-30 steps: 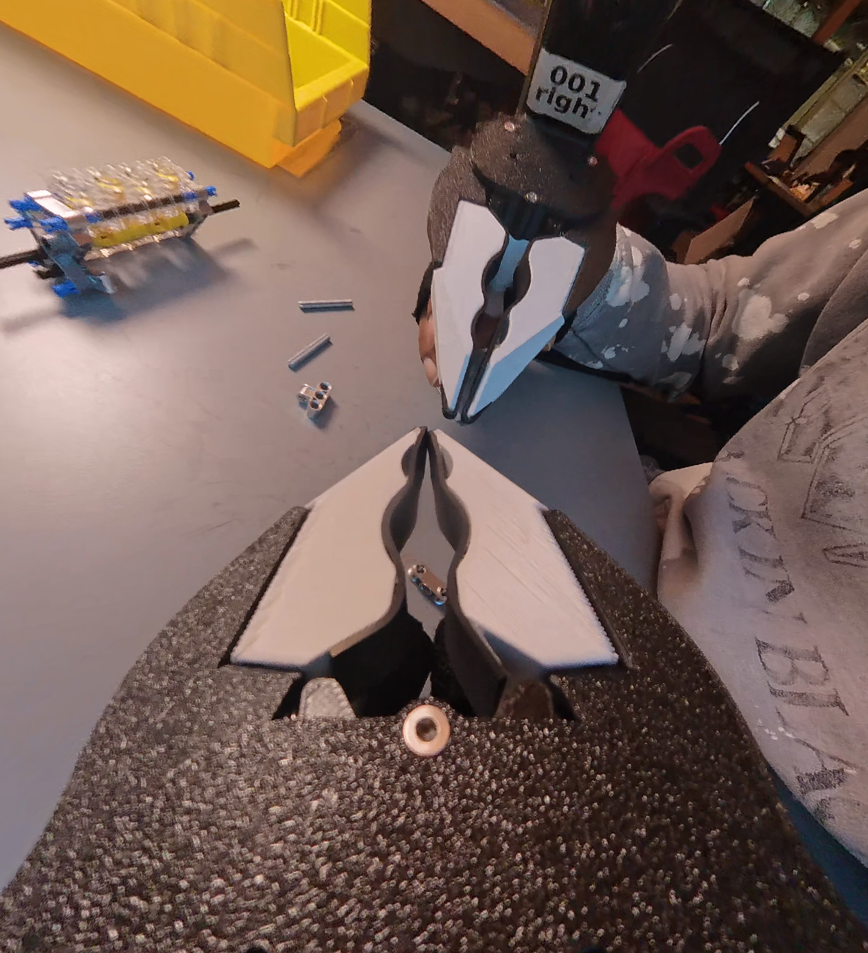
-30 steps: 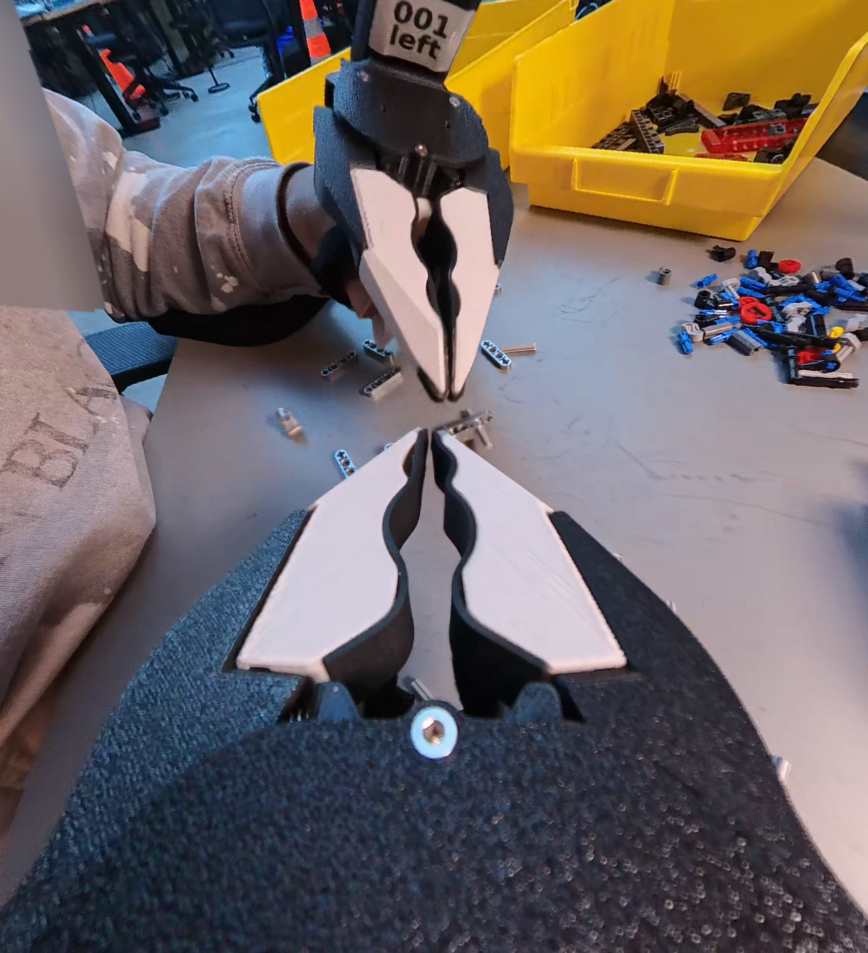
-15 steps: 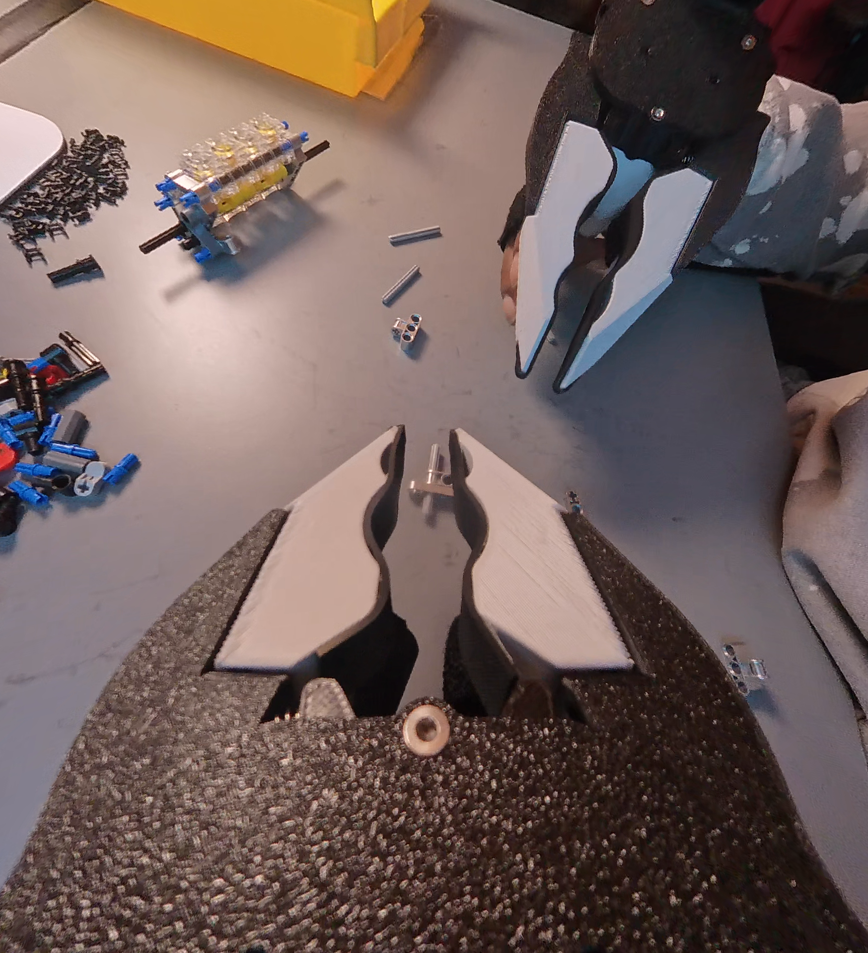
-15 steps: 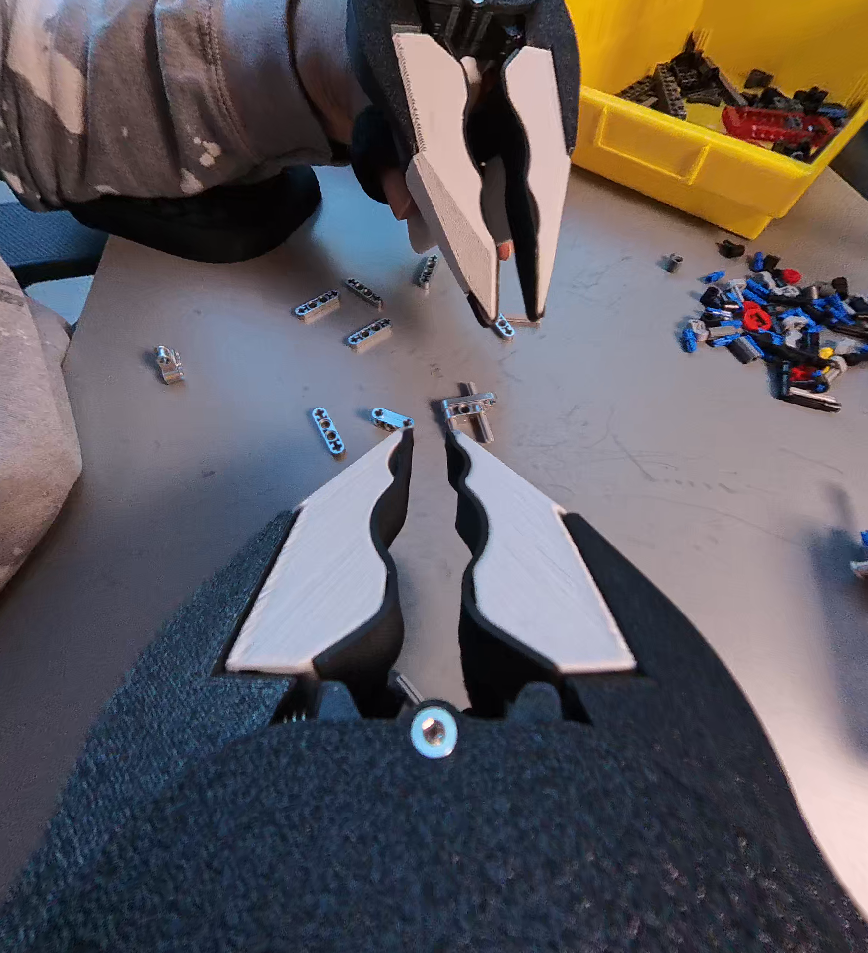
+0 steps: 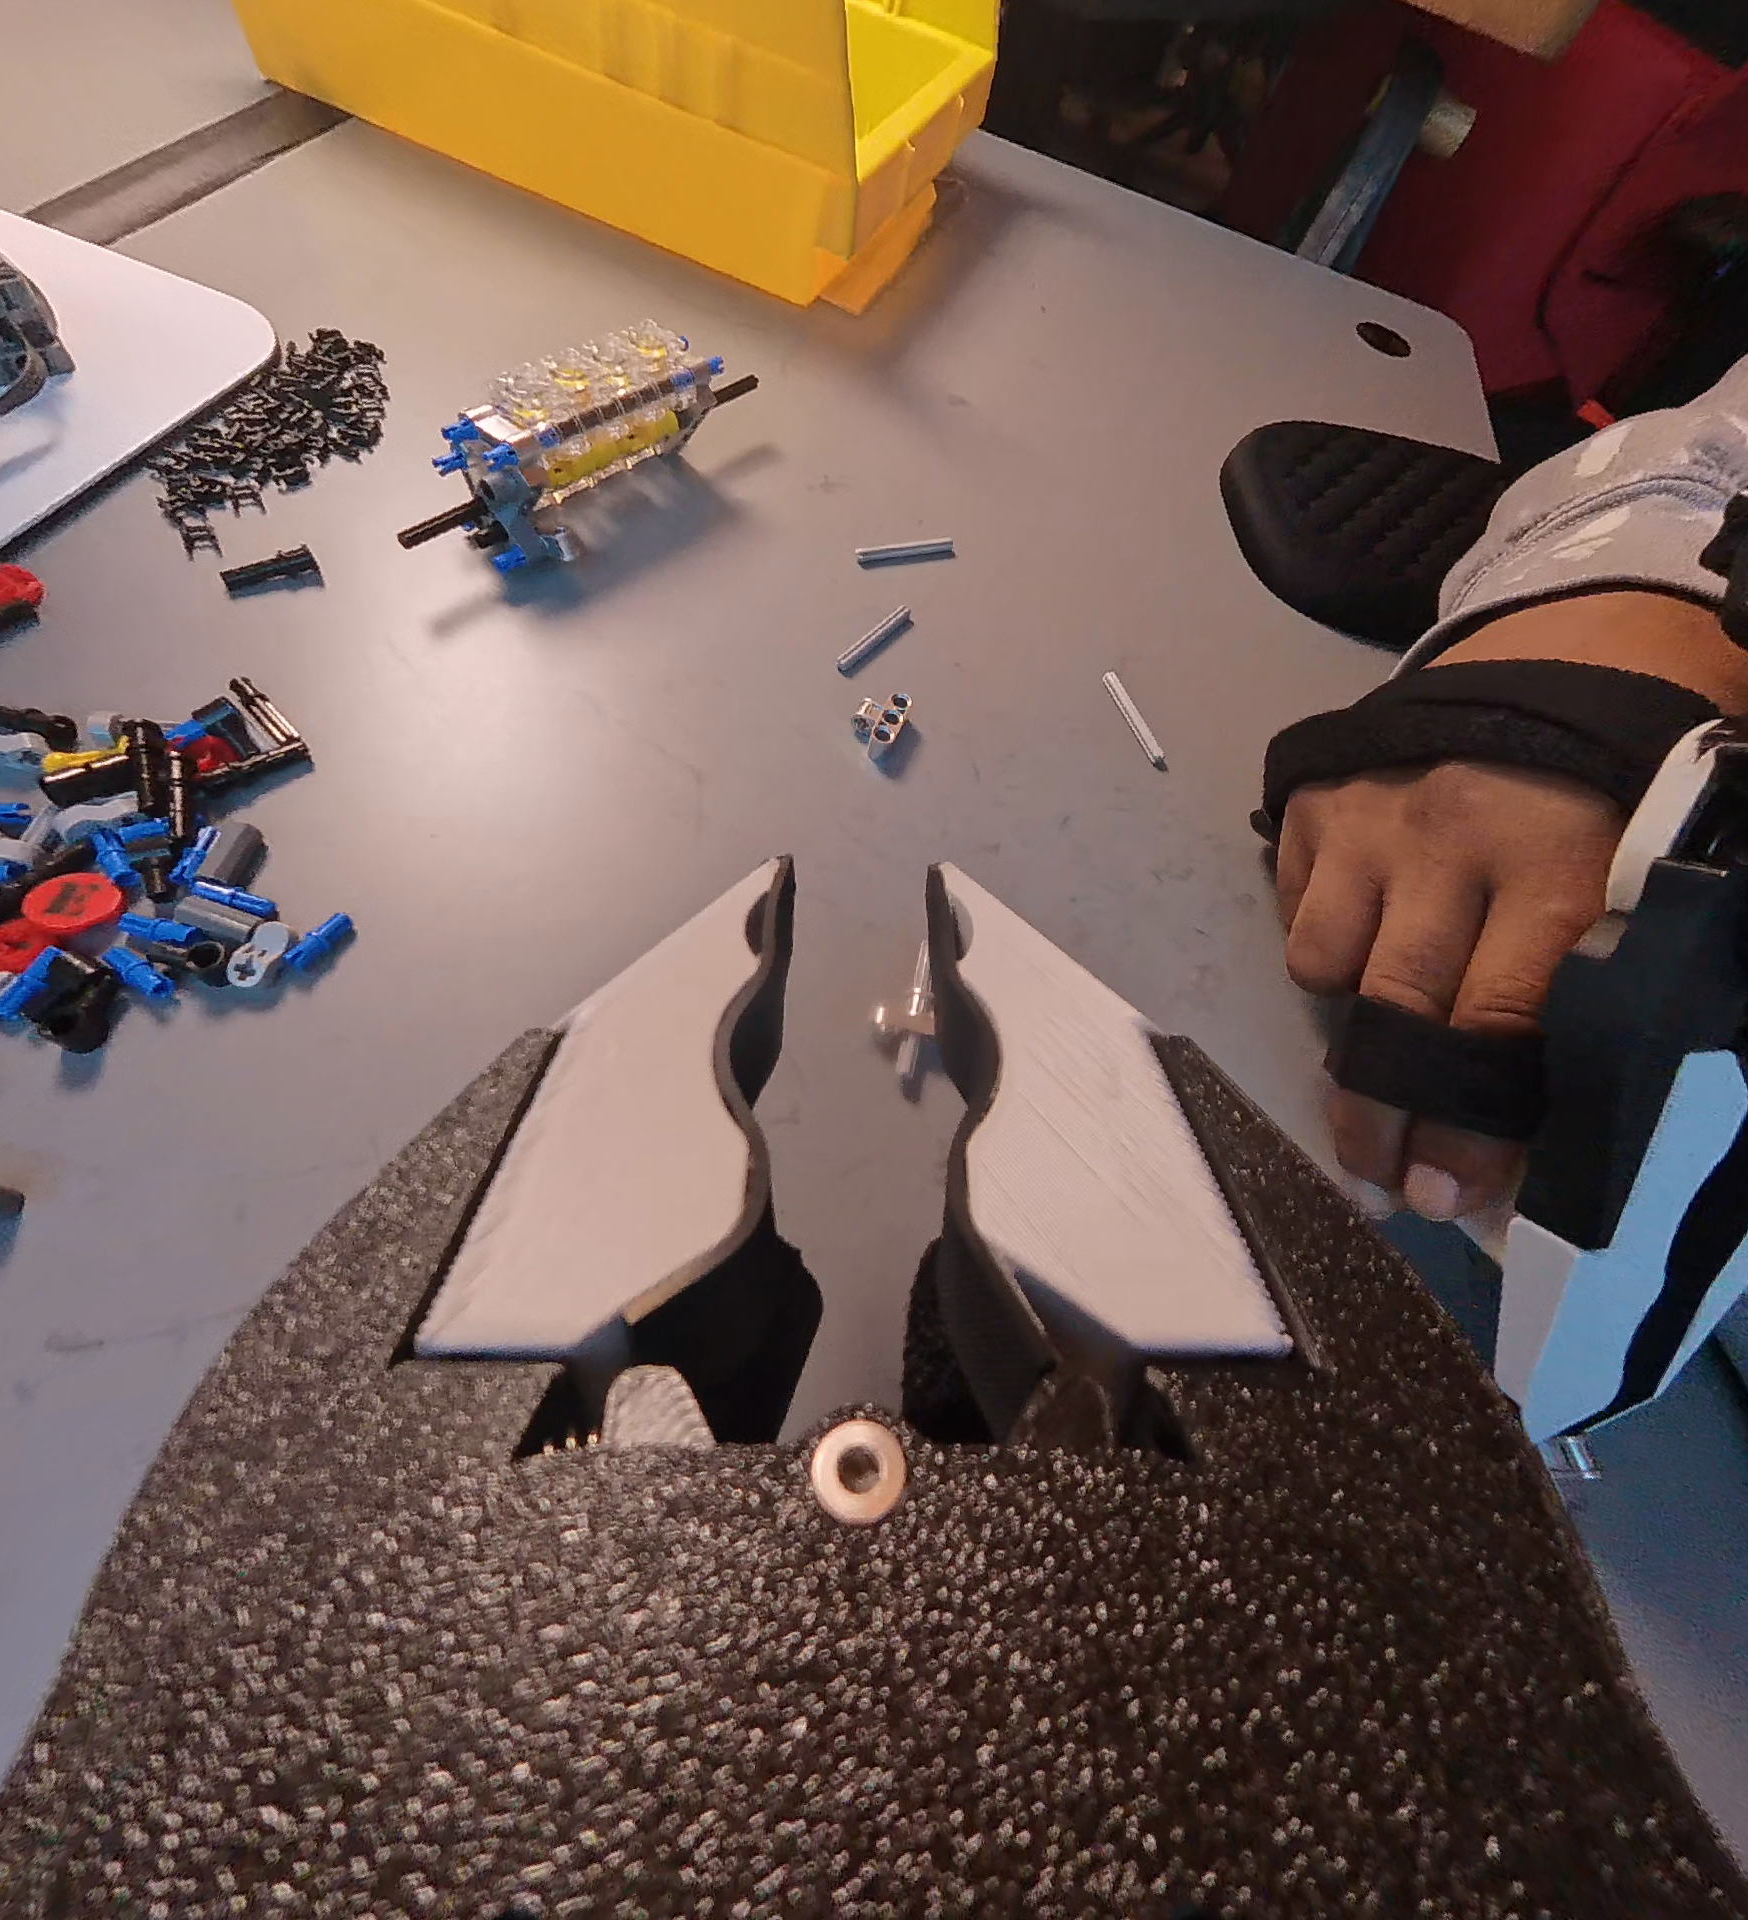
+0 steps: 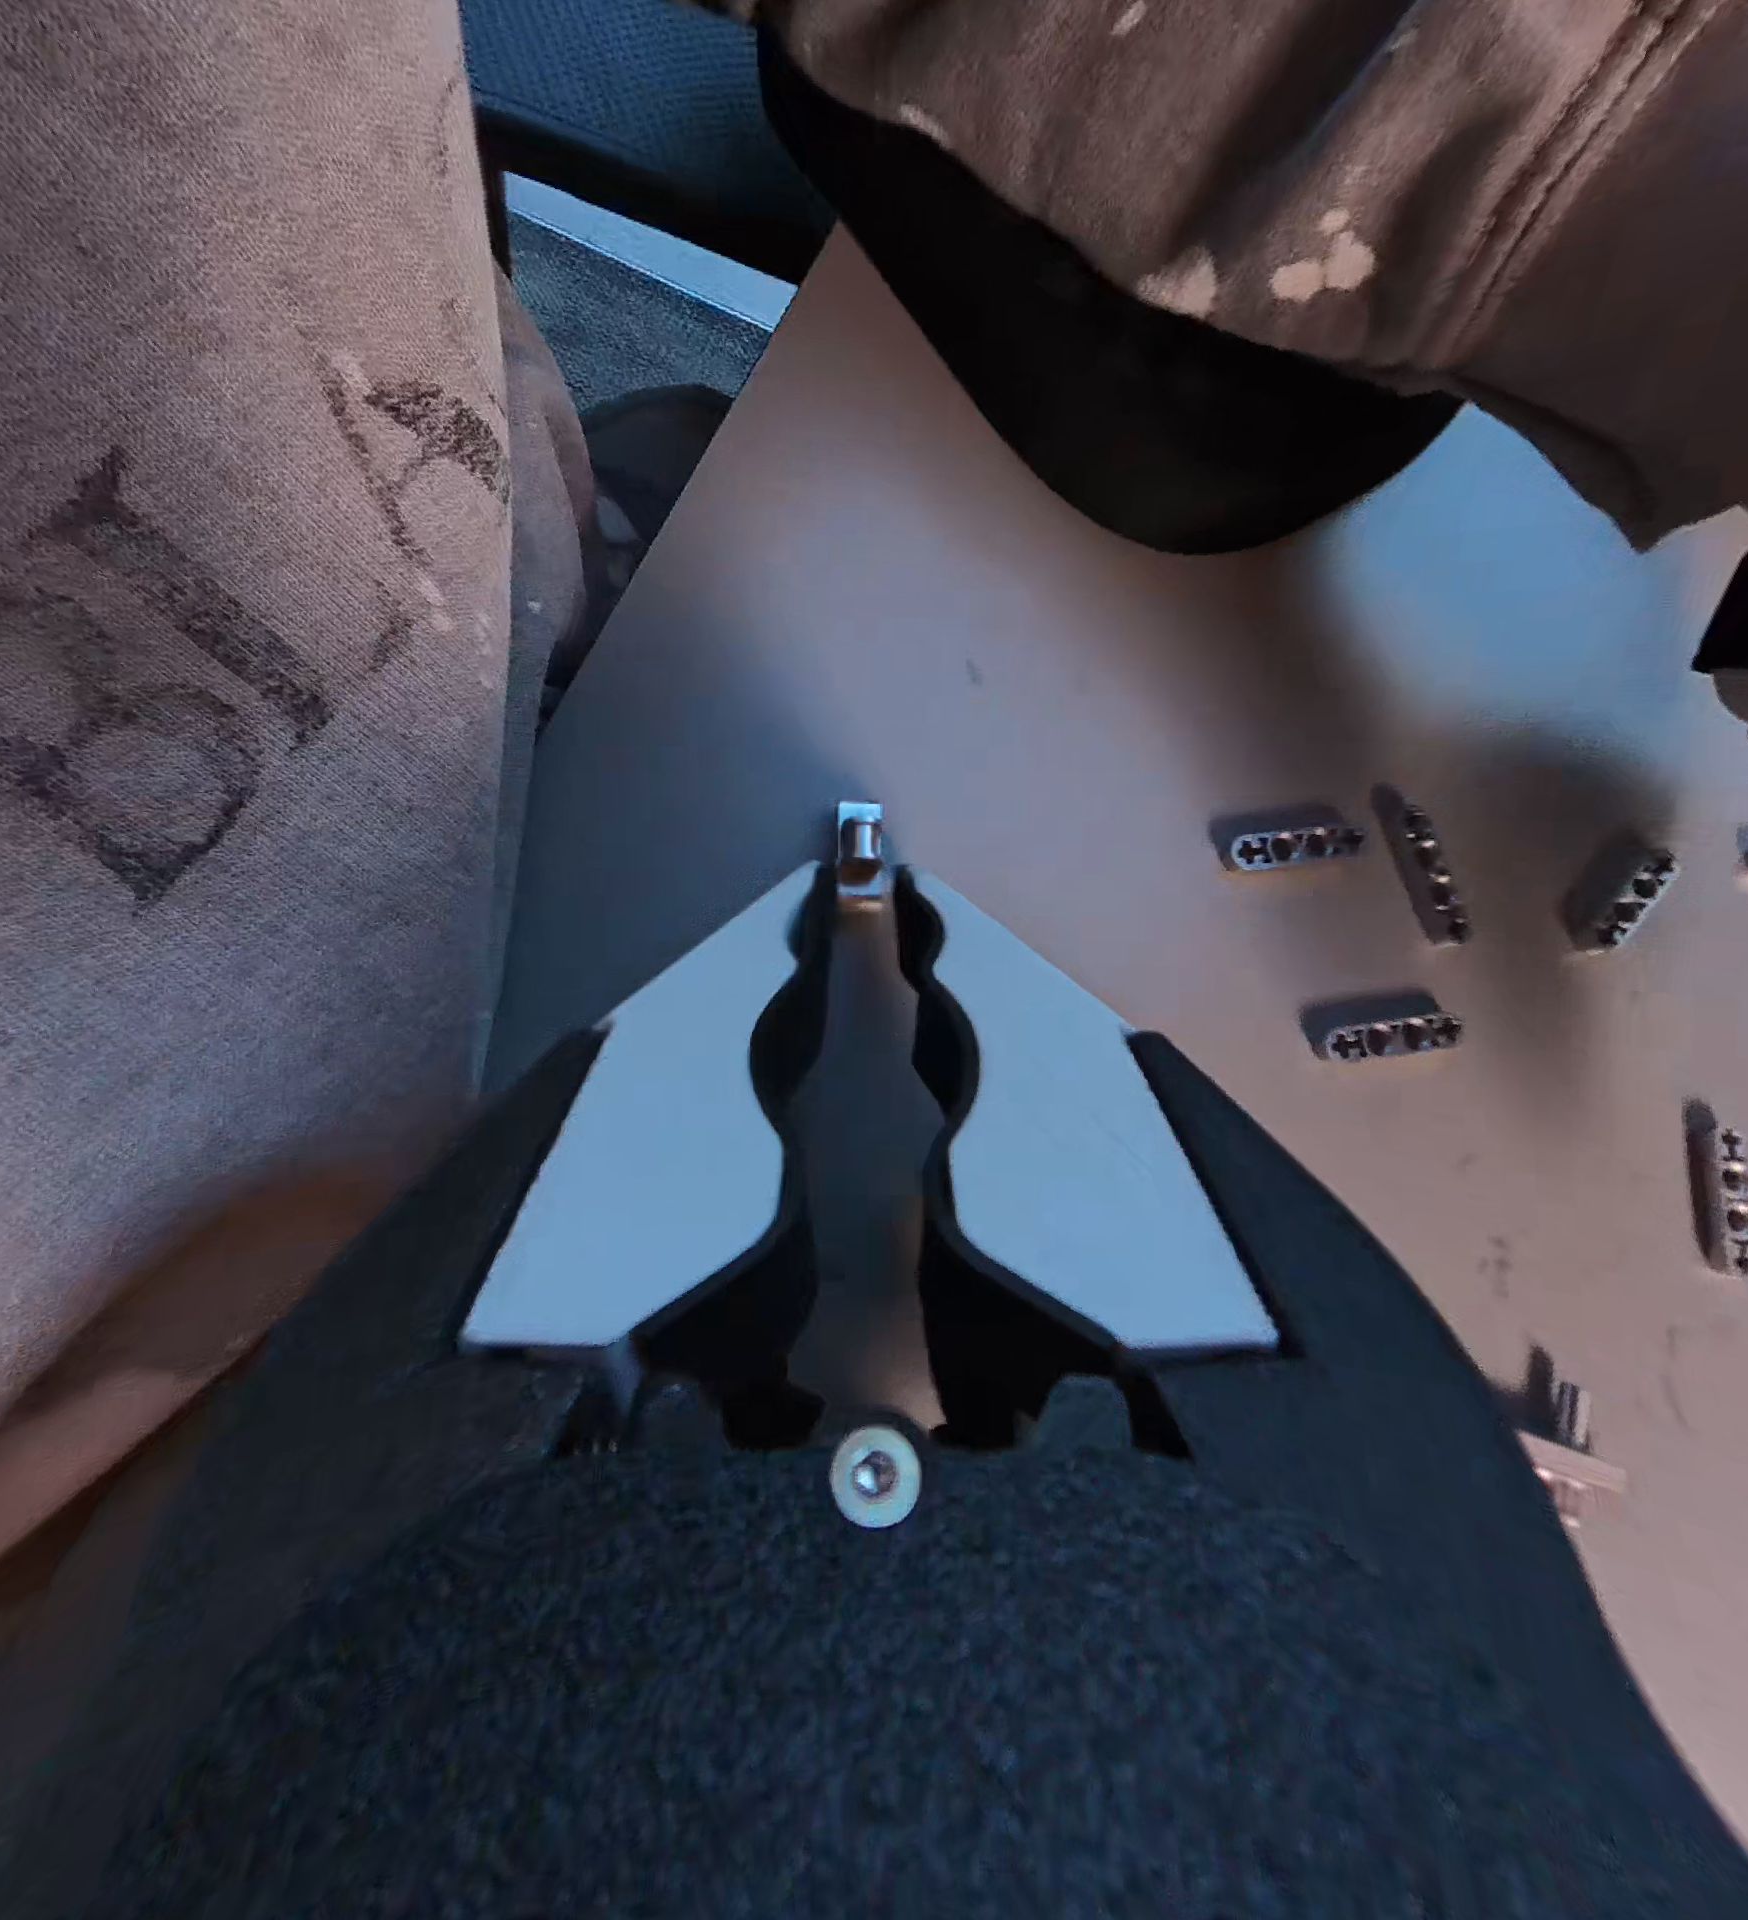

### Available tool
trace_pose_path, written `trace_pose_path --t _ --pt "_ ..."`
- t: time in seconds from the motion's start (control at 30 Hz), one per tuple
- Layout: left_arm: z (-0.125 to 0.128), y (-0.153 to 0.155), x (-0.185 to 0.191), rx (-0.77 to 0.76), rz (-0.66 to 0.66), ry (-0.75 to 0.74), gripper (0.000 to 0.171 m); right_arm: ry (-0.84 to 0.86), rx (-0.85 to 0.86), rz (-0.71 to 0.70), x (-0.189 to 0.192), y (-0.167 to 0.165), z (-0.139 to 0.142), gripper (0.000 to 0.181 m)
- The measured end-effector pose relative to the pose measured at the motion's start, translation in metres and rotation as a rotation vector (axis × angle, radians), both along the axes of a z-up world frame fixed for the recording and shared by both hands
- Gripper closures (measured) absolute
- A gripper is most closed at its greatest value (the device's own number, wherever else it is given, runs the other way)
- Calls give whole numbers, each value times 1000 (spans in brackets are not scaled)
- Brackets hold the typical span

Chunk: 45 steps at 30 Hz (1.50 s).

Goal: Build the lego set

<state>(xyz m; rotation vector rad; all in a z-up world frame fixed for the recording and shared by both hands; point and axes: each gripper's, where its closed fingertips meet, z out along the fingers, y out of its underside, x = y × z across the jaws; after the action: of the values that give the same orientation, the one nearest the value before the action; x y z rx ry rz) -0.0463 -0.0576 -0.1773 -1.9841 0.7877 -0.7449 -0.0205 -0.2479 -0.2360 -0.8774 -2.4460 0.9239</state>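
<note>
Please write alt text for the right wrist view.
The right gripper, jaws slightly apart, reaches a small grey connector piece at its fingertips on a grey table. Short grey beams lie to the right.

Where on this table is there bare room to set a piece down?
Bare: the stretch between the clear-and-yellow model, the loose-parts pile and the left tool; the far corner between the yellow bin and the chair armrest. Crowded: that pile, and the grey beams right of the right tool.
</note>
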Motion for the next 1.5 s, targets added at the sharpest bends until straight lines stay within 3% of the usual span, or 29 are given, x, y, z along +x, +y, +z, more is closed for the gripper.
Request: trace_pose_path --t 0.13,0.27,0.37,0.5,0.63,0.73,0.83,0.87,0.97,1.03,1.17,1.33,1.5 --pt "-5 6 -10 13 58 77 150 37 -65 -68 -8 21 18 175" --pt "1 20 -34 40 187 77 151 120 1 -359 -30 115 40 176" --pt "4 26 -48 36 242 29 150 80 66 -424 -37 152 31 175" --pt "-5 27 -54 10 256 27 150 40 108 -399 -45 153 13 171" --pt "-11 26 -48 14 230 61 150 30 4 -426 -29 160 25 148" --pt "-12 24 -40 4 199 47 150 -19 -20 -444 -15 167 22 144" --pt "-15 23 -36 -12 181 24 149 -91 23 -454 -14 168 2 151" --pt "-15 23 -35 -18 178 16 149 -108 15 -438 -15 164 -1 161" --pt "-12 21 -34 -25 171 -19 149 -102 58 -436 -14 168 1 162" --pt "-6 18 -31 -35 154 -76 149 -18 41 -455 -15 174 14 181" --pt "5 11 -19 -105 97 -234 148 153 20 -494 -8 184 47 181" --pt "-8 18 -30 -103 149 -141 149 129 42 -553 -7 196 34 171" --pt "-18 25 -43 -80 203 -31 149 45 81 -484 -29 200 15 149"
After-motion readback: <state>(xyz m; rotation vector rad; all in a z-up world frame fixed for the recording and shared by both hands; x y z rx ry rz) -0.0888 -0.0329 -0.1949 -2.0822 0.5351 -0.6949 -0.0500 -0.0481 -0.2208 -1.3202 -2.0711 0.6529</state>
